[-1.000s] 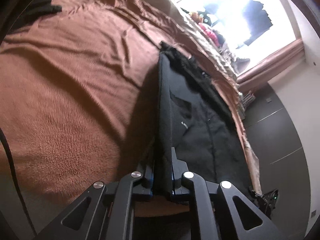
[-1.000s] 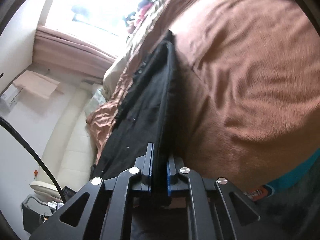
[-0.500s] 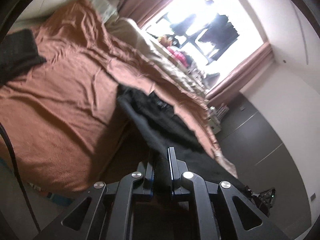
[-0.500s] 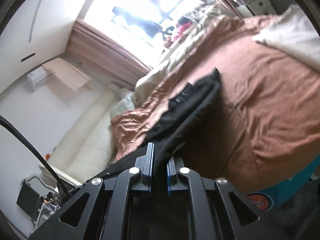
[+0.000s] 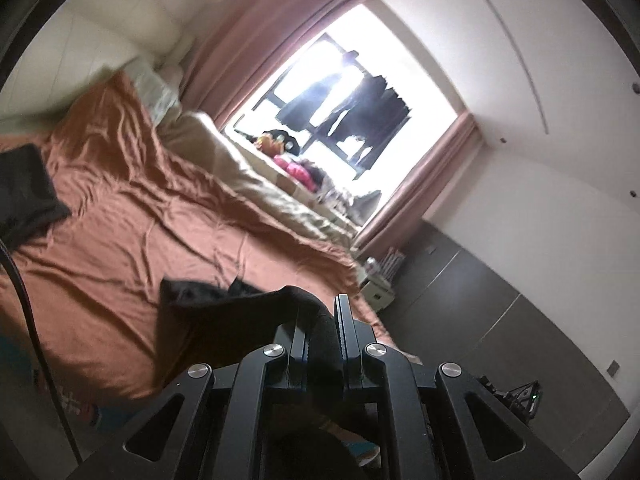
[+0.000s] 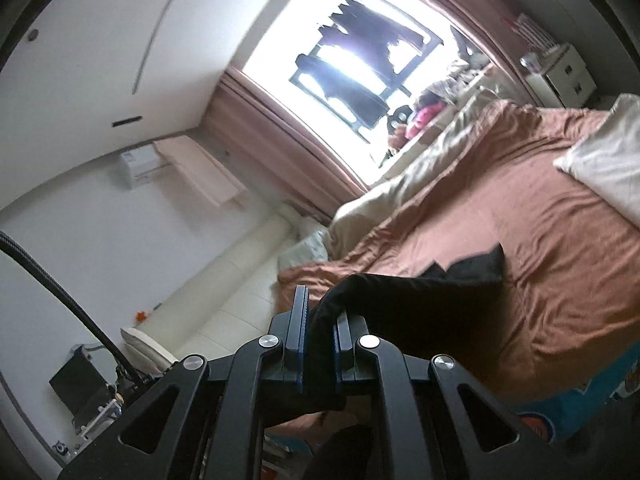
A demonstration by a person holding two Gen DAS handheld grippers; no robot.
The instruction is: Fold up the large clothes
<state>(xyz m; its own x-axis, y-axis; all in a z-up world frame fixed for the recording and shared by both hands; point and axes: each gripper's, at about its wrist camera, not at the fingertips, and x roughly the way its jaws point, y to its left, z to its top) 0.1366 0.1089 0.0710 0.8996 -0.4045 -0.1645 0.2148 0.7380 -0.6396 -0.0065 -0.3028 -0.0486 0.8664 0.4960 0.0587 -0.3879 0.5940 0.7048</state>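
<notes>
Black garment (image 5: 240, 320) held up over a bed, pinched at two places. Left gripper (image 5: 322, 332) clamped on a bunched fold of the dark cloth, jaws nearly together with the fabric filling the gap between the pads. Right gripper (image 6: 320, 334) likewise clamped on the same black garment (image 6: 420, 292), jaws drawn close with a thick roll of cloth squeezed between them. From each grip, fabric stretched forward and outward above the rust-brown bedspread (image 5: 132, 240), a loose corner flaring at the far end; contact between that far edge and the bedding impossible to judge through motion blur.

Bedspread (image 6: 540, 240) rumpled, spread across most of the mattress. Cream duvet (image 5: 248, 188) heaped along the far edge beside the window (image 5: 340, 96). Dusty-pink curtains (image 5: 256, 52) drawn aside at both edges of the glass, dark clothes (image 5: 372, 116) hanging in silhouette against the glare. Bright pink and orange items (image 5: 288, 160) piled on the sill. Folded dark cloth (image 5: 24, 192) lying apart on the bedspread, at the left edge of the left wrist view. White pillow (image 6: 604, 164) on the bed at the right edge of the right wrist view. Small white cabinet (image 6: 560, 68) standing by the curtain. Wall-mounted air conditioner (image 6: 140, 168) visible on the white wall, black cable (image 6: 60, 288) trailing across the foreground.
</notes>
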